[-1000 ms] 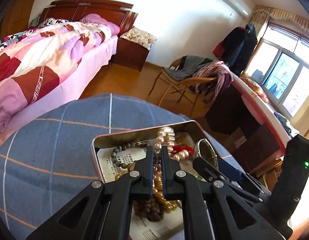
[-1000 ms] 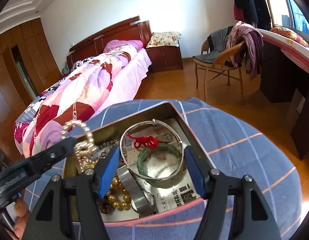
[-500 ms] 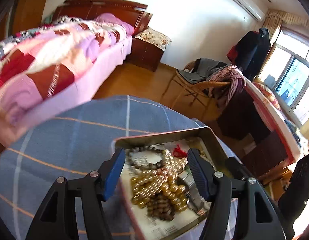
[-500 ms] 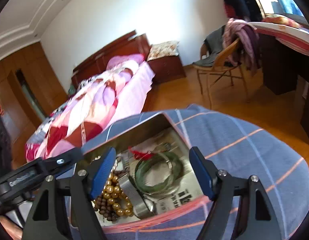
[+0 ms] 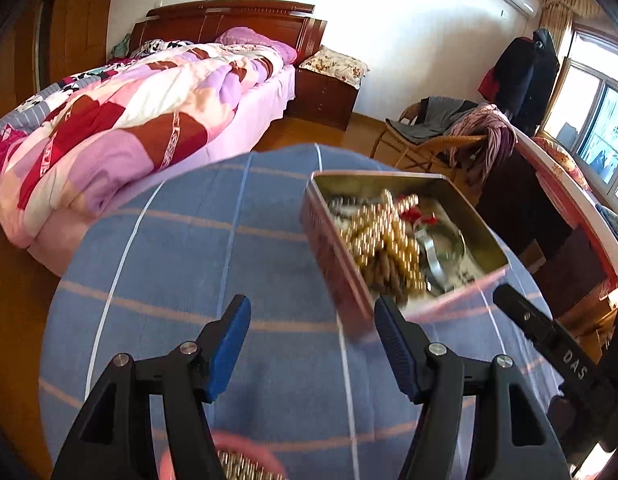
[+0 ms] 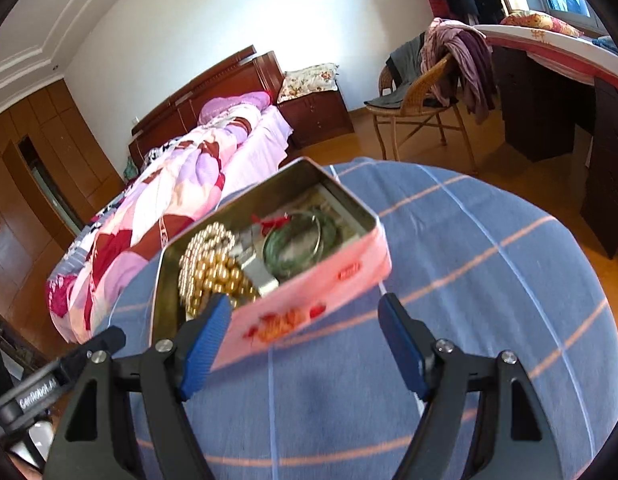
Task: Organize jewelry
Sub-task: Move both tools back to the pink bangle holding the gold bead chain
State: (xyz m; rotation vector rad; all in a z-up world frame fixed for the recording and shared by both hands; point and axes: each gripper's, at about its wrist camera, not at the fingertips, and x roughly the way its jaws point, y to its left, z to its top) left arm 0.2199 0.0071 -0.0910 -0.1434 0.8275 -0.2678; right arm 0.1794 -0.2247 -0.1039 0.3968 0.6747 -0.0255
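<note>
Tin [image 6: 309, 292]: sitting on blue worktop [image 6: 489, 280], long axis running diagonally twd bed [image 6: 197, 184].
Beads [image 6: 213, 268]: piling inside tin's left end.
Left claw [image 5: 311, 346]: gaping, empty.
Right claw [image 6: 305, 342]: gaping, empty, hovering near tin.

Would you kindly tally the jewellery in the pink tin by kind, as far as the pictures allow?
Bead strands, gold and pearly, tangled: at least 2
Green bangle: 1
Thin silver bangle: 1
Metal watch band: 1
Red knotted cord: 1
Total: at least 6, all inside the tin.
</note>
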